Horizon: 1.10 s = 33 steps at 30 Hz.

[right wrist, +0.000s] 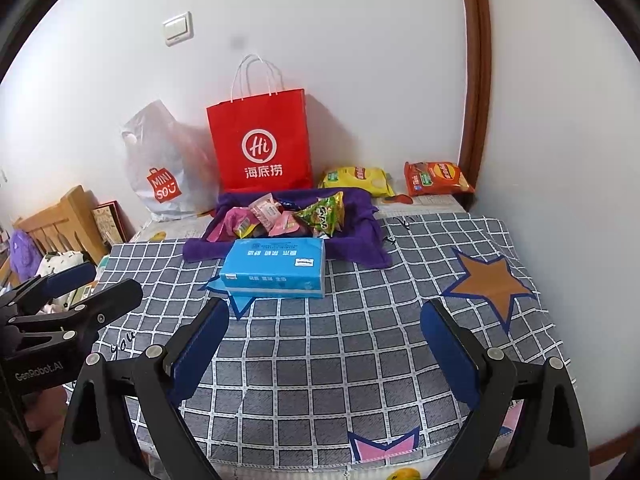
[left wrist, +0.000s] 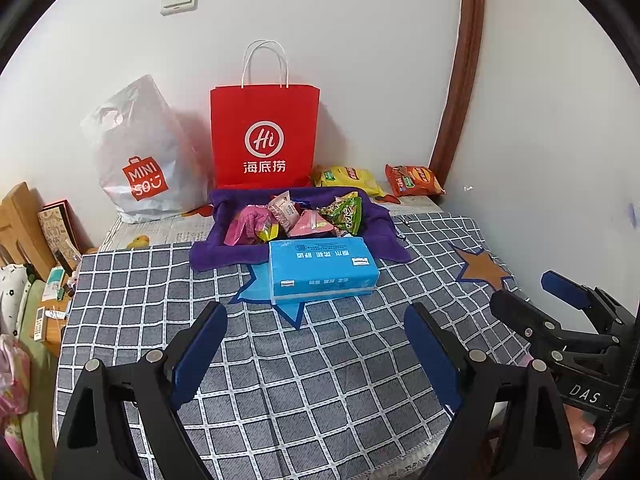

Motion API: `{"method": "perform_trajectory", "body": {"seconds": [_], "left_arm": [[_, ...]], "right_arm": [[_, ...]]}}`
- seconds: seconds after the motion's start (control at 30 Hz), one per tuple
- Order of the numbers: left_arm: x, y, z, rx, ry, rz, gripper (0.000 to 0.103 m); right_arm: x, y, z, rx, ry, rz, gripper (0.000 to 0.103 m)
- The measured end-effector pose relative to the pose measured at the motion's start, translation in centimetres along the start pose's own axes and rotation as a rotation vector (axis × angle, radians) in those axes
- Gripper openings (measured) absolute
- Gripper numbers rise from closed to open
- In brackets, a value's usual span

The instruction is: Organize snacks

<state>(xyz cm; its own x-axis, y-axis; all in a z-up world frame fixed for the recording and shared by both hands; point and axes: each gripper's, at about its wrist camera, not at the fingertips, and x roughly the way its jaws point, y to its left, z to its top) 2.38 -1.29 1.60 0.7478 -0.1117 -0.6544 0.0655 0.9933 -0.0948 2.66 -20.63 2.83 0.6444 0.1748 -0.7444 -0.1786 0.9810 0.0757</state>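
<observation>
table point(left wrist: 280, 360): checked cloth | tissue pack point(left wrist: 322, 266) | purple towel point(left wrist: 224, 254) | bags, perhaps leaning

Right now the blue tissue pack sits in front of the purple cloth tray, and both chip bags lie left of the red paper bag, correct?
Not quite. The yellow chip bag and orange chip bag lie right of the red paper bag, as the right wrist view shows. The blue tissue pack does sit in front of the purple cloth tray.

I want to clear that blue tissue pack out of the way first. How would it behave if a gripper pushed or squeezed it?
The blue tissue pack lies flat on the checked cloth, so it would probably slide, not roll or tip. Its glossy film wrap looks slippery and soft, so it would likely dent under a squeeze. It is probably light for its size.
</observation>
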Motion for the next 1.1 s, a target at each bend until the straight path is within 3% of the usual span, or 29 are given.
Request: {"method": "perform_trajectory", "body": {"seconds": [1.1], "left_arm": [[-0.47,0.6,0.18,-0.012,-0.015,-0.007,0.09]], "right_arm": [[-0.67,0.88,-0.12,-0.01,-0.022,0.022,0.096]]}}
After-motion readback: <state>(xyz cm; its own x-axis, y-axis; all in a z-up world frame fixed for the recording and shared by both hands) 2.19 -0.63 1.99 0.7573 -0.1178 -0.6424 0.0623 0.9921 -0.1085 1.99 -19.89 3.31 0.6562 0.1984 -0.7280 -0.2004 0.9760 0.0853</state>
